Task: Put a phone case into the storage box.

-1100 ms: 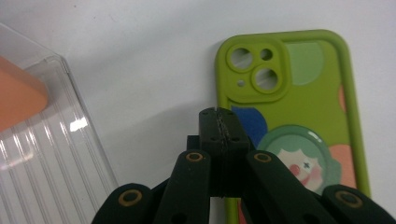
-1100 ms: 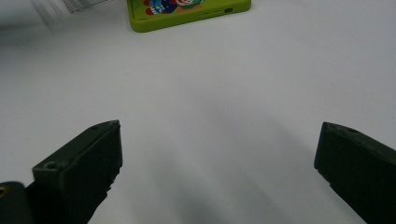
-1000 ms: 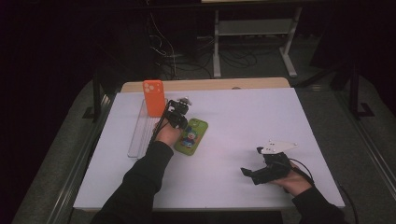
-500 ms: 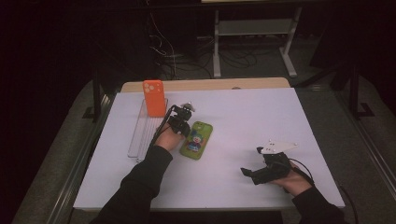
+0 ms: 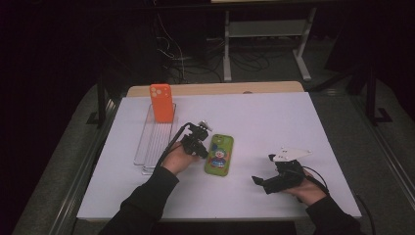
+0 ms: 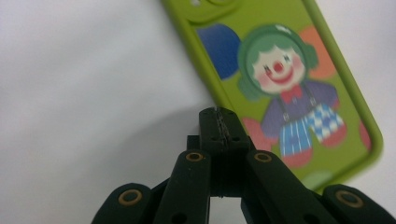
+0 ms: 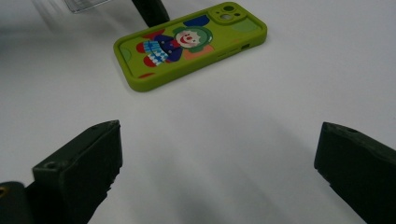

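Observation:
A green phone case (image 5: 219,154) with a clown picture lies flat on the white table (image 5: 274,122). My left gripper (image 5: 203,154) is shut and empty. Its tips (image 6: 219,117) sit right at the long left edge of the green phone case (image 6: 289,79), low over the table. My right gripper (image 5: 256,180) rests near the front right. It points left toward the green case (image 7: 191,44), and its fingers (image 7: 84,168) stand wide open with nothing between them. An orange phone case (image 5: 162,103) stands upright at the far end of a clear tray (image 5: 152,142).
The clear tray lies along the table's left side, just left of my left hand (image 5: 175,159). A wooden board edge (image 5: 220,89) runs behind the table. Cables and a metal stand (image 5: 264,34) sit on the dark floor beyond.
The green case has slid right and toward the front and turned straighter. My left gripper moved the same way beside it, still shut. The right gripper has stayed put.

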Demonstrator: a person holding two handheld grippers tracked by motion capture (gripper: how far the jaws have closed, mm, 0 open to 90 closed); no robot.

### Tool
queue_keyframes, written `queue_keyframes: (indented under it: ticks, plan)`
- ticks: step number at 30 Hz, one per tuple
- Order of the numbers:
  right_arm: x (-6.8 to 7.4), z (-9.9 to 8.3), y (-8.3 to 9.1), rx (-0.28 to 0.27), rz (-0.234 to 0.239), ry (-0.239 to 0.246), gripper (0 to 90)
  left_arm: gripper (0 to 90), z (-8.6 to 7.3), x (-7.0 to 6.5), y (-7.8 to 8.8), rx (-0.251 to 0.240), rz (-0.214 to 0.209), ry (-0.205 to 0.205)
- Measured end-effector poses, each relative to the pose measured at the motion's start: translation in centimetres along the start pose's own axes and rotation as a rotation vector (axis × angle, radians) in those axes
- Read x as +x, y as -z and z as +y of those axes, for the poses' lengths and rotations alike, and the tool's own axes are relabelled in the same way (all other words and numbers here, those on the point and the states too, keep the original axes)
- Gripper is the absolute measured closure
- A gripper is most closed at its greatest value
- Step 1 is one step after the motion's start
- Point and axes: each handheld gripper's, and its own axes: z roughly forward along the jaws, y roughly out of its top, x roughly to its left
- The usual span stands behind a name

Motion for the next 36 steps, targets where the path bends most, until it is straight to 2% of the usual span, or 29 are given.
queue_keyframes:
  ticks: [4, 6, 7, 8, 10, 11, 14, 16, 21, 22, 25, 26, 27, 29, 31, 33, 34, 36]
  plan:
    - [0.0, 0.0, -0.1, 0.001, -0.001, 0.002, 0.1, 89.4, -0.4, -0.9, -0.4, 0.001, -0.045, -0.027]
    - [0.1, 0.0, -0.1, 0.001, 0.0, 0.0, 0.1, 89.4, -0.5, -1.4, -0.4, -0.004, -0.044, -0.044]
    - [0.1, 0.0, -0.1, 0.001, 0.0, 0.0, 0.1, 89.4, -0.5, -1.6, -0.4, -0.008, -0.073, -0.045]
    - [0.0, 0.0, -0.1, 0.001, 0.0, 0.0, 0.1, 89.4, -0.5, -2.0, -0.5, -0.005, -0.093, -0.052]
    - [0.0, 0.0, -0.1, 0.002, 0.001, 0.001, 0.2, 89.4, -0.5, -2.9, -0.8, -0.018, -0.095, -0.072]
    - [0.0, 0.0, -0.1, 0.001, 0.001, 0.001, 0.1, 89.4, -0.5, -3.3, -0.9, -0.018, -0.111, -0.077]
    - [0.0, 0.0, -0.1, 0.001, 0.001, 0.0, 0.1, 89.4, -0.3, -4.4, -1.3, -0.024, -0.11, -0.112]
    - [0.0, 0.0, -0.1, 0.001, 0.001, 0.001, 0.2, 89.4, -0.1, -4.7, -1.4, -0.034, -0.12, -0.116]
    - [0.0, 0.0, 0.0, 0.002, 0.002, 0.0, 0.1, 89.3, -0.1, -4.5, -1.1, -0.053, -0.105, -0.146]
    - [0.0, 0.0, 0.0, 0.002, 0.002, 0.0, 0.1, 88.9, -0.2, -4.4, -0.9, -0.067, -0.109, -0.14]
    - [0.0, 0.0, 0.0, 0.003, 0.001, 0.0, 0.1, 81.1, -0.6, -3.9, 0.1, -0.122, -0.115, -0.171]
    - [0.0, 0.0, 0.0, 0.004, 0.001, -0.001, 0.1, 75.6, -0.8, -3.6, 0.6, -0.123, -0.112, -0.219]
    - [0.0, 0.0, 0.0, 0.005, 0.001, -0.002, 0.2, 71.7, -1.0, -3.4, 0.9, -0.134, -0.106, -0.229]
    - [0.1, 0.0, -0.1, 0.009, 0.001, -0.005, 0.1, 64.9, -1.7, -3.1, 1.5, -0.161, -0.12, -0.251]
    - [0.0, 0.0, -0.1, 0.011, 0.002, -0.005, 0.1, 60.5, -2.4, -2.7, 2.0, -0.193, -0.139, -0.253]
    - [0.0, 0.0, -0.1, 0.011, -0.003, -0.008, 0.1, 55.2, -3.1, -2.5, 2.4, -0.246, -0.166, -0.251]
    - [0.0, 0.0, -0.1, 0.011, -0.004, -0.008, 0.1, 52.3, -3.5, -2.3, 2.7, -0.259, -0.173, -0.276]
    - [-0.1, 0.0, -0.1, 0.012, -0.008, -0.016, 0.1, 46.7, -4.2, -2.1, 3.0, -0.296, -0.184, -0.291]
